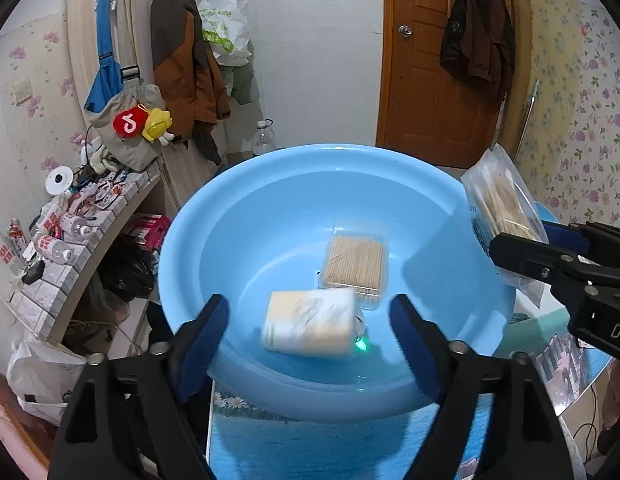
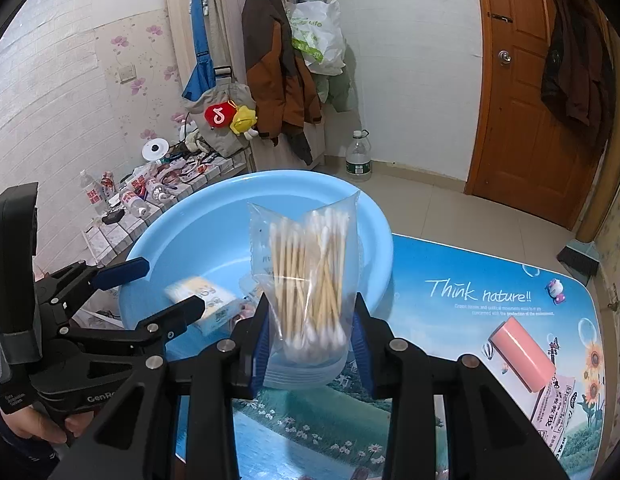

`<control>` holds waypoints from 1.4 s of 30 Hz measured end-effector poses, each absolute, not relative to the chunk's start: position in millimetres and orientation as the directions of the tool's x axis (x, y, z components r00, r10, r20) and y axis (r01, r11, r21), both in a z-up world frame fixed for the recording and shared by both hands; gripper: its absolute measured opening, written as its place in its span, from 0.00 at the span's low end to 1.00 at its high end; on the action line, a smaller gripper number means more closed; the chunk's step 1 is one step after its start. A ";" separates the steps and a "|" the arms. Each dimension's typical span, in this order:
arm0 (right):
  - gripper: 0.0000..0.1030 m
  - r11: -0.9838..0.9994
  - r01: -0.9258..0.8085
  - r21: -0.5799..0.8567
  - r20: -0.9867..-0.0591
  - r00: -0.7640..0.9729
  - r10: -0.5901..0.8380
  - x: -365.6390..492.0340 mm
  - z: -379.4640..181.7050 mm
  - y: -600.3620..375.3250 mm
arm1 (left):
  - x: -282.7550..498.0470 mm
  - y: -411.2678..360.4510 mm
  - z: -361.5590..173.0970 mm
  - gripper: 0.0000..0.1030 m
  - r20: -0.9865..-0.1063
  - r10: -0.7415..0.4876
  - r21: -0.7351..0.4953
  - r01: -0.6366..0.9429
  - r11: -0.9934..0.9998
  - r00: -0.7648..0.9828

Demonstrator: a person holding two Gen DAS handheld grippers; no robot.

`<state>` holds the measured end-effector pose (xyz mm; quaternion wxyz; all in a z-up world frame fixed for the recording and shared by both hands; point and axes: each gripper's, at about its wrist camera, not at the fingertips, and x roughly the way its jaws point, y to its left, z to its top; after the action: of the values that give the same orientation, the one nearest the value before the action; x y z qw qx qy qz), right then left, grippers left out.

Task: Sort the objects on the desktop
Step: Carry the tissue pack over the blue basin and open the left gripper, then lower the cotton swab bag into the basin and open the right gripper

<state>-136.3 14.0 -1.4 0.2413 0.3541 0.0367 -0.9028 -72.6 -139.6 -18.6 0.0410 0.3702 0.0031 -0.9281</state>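
Basin (image 1: 245, 216) of light blue plastic stands on the worktop (image 2: 450, 280), whose printed mat shows sea, meadow and the words "Think nature!!". Inside the basin lies a clear box of toothpicks (image 1: 356, 260), and just in front of it a small white-and-yellow pack (image 1: 310, 324), blurred in the left wrist view; whether the pack rests on the basin floor or is in the air I cannot tell. The left tongs (image 1: 310, 320) hang over the basin's near side with their blue-padded fingers (image 1: 207, 328) spread wide on either side of the pack and clear of it, gripping nothing. From the right wrist view the same left tongs (image 2: 165, 286) reach in over the basin rim, with a hand (image 2: 33, 424) on the handle at the lower left edge. The right tongs (image 2: 310, 344) are closed on a clear bag of cotton swabs (image 2: 305, 276), which stands upright between the pads, its lower end pinched and its top rising in front of the basin's right rim. In the left wrist view that bag appears at the right, beside the basin's rim. On the worktop to the right, well apart from the basin, lies a pink cylinder (image 2: 522, 354) next to a pink-printed packet (image 2: 556, 404).
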 end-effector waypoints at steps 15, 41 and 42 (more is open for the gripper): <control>0.36 -0.882 0.459 0.103 -0.653 -0.638 -0.408 -130.0 0.7 14.4 | -53.4 -147.3 -5.2 1.00 -0.650 -0.081 0.016 0.092 -0.996 -0.756; 0.36 -0.837 0.542 0.069 -0.681 -0.588 -0.437 -126.4 -2.5 -33.1 | -36.4 -171.0 4.2 1.00 -0.631 -0.095 -0.013 0.133 -0.991 -0.770; 0.37 -0.837 0.543 0.067 -0.682 -0.587 -0.436 -126.8 -3.8 -35.0 | -36.1 -171.3 3.9 1.00 -0.631 -0.094 -0.014 0.133 -0.991 -0.770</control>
<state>-126.8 -35.0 -3.8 0.2758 0.3612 0.0743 -0.8877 -36.1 -171.3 3.9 0.0603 0.3338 0.0288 -0.9403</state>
